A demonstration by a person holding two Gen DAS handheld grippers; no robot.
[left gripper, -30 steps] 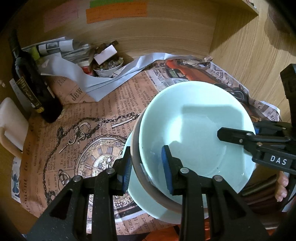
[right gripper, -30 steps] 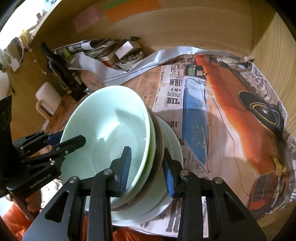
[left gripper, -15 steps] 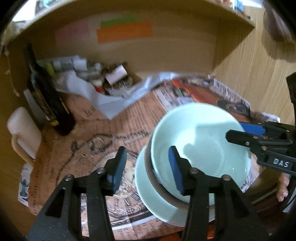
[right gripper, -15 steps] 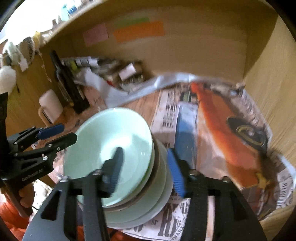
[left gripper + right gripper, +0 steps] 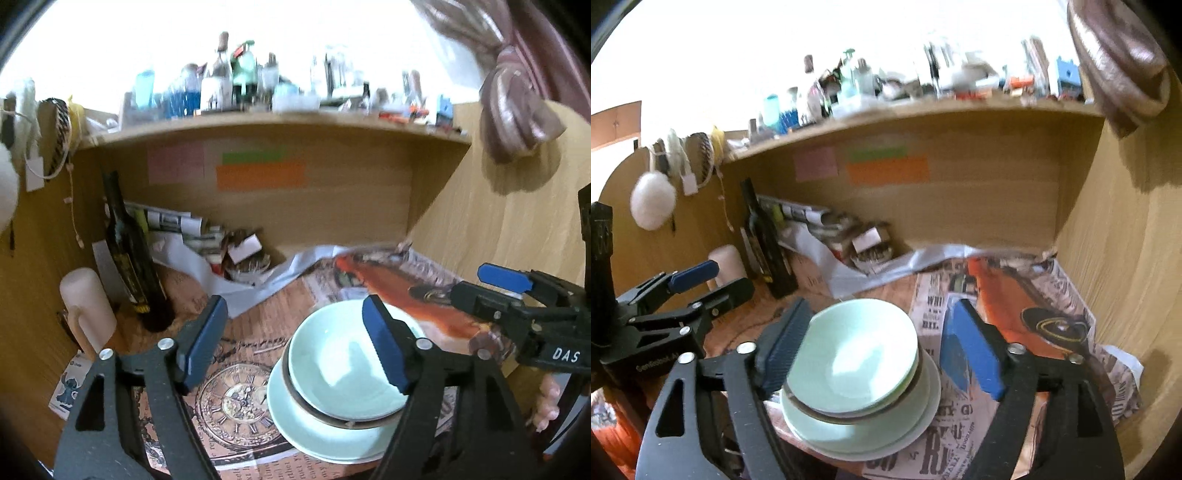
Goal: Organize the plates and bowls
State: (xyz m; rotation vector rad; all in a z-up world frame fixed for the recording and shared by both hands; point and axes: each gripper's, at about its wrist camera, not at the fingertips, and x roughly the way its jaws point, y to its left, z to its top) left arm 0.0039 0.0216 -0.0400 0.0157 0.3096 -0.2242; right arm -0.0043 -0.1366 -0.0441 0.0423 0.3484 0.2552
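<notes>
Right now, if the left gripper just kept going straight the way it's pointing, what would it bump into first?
Probably the small cluttered bowl and papers by the desk's back wall. The left gripper, jaws open and empty, aims left of the stacked dishes. Depth is unclear.

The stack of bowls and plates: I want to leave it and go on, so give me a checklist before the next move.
1. Left tool jaws open, nothing held: ok.
2. Right tool jaws open, nothing held: ok.
3. Top bowl nested in the stack: ok.
4. Bottom plate flat on the newspaper: ok.
5. Stack sits level: cannot tell.
6. Dark bottle apart from the stack: ok.
</notes>
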